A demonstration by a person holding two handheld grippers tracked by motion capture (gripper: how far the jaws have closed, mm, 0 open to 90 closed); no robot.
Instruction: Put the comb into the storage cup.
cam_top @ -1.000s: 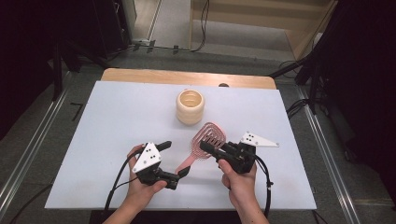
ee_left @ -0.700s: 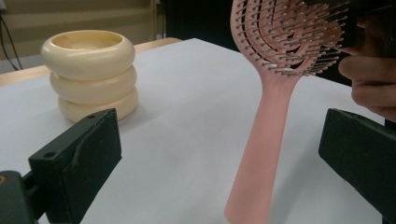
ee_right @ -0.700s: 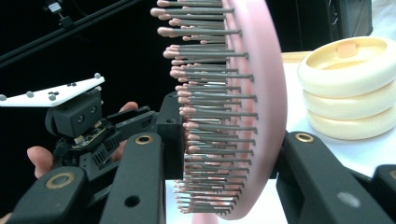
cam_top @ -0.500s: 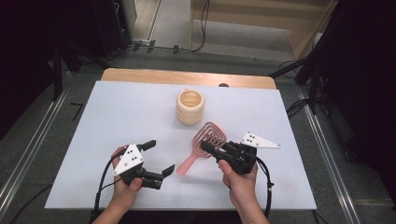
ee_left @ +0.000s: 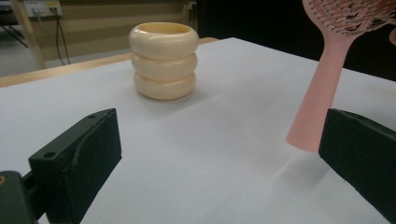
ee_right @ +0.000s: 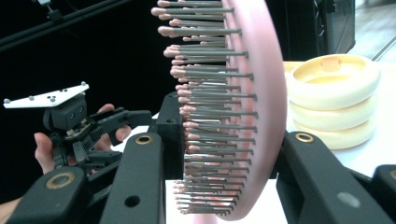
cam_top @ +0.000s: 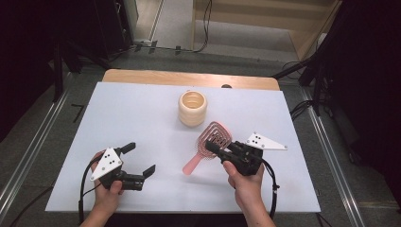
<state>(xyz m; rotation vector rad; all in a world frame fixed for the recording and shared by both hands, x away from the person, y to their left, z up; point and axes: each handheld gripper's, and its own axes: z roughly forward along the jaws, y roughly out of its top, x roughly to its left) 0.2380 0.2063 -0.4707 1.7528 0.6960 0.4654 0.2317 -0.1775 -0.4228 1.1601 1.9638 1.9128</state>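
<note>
Hairbrush (cam_top: 213, 142) in pink plastic is looking light and stiff to us, hanging tilted over the surface (cam_top: 142, 118) with our right tongs (cam_top: 211, 147) pinching its bristled head, so we are judging the smooth handle the safer hold for our spread left tongs (cam_top: 139, 158).

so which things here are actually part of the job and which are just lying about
In use:
- pink plastic paddle hairbrush, clamped by its head in the right claw
- left claw, open, holding nothing

Lying about:
- cream ribbed holder of three stacked rings, standing alone on the white table, beyond the brush
</note>
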